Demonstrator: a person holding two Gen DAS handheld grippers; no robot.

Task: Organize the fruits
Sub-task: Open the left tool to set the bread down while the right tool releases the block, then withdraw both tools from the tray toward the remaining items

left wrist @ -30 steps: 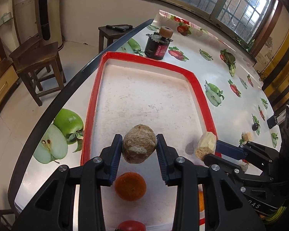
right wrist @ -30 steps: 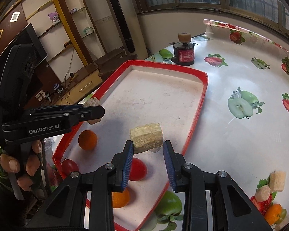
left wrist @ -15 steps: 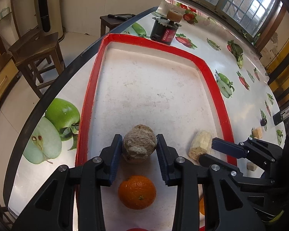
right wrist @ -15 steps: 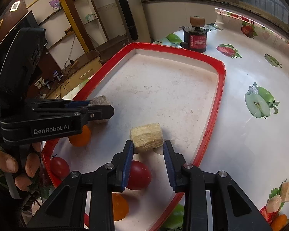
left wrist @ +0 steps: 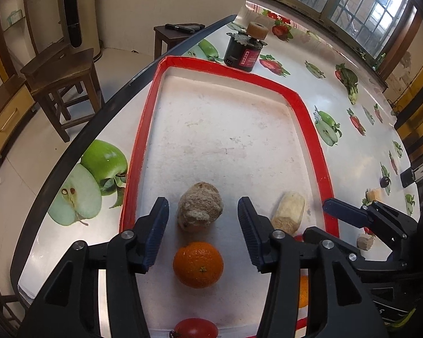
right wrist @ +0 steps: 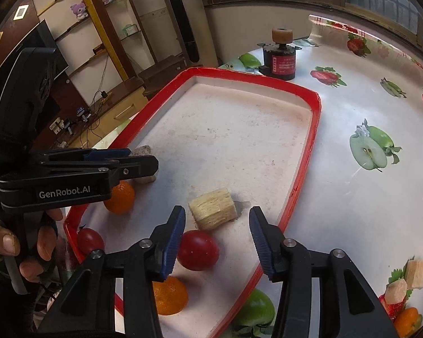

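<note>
Fingers of the left gripper [left wrist: 203,231] have just been opening; a gap shows on each side of the rough brown lump [left wrist: 199,210], which rests between them on the red-rimmed tray [left wrist: 138,152]. Left wrist view: an orange [left wrist: 198,264] lies on the tray floor just nearer the camera than the lump; a pale fibrous chunk [left wrist: 289,211] sits close to the tray's right rim; a tomato [left wrist: 195,329] shows at the tray's near edge.

Right wrist view: right gripper [right wrist: 215,240] fingers have also just been opening, clear of the pale fibrous chunk [right wrist: 213,209] lying between them on the tray [right wrist: 307,152]. A tomato [right wrist: 198,250] sits just nearer. Two cut pieces [right wrist: 406,281] rest on the table [right wrist: 352,197] outside the tray's right rim.
</note>
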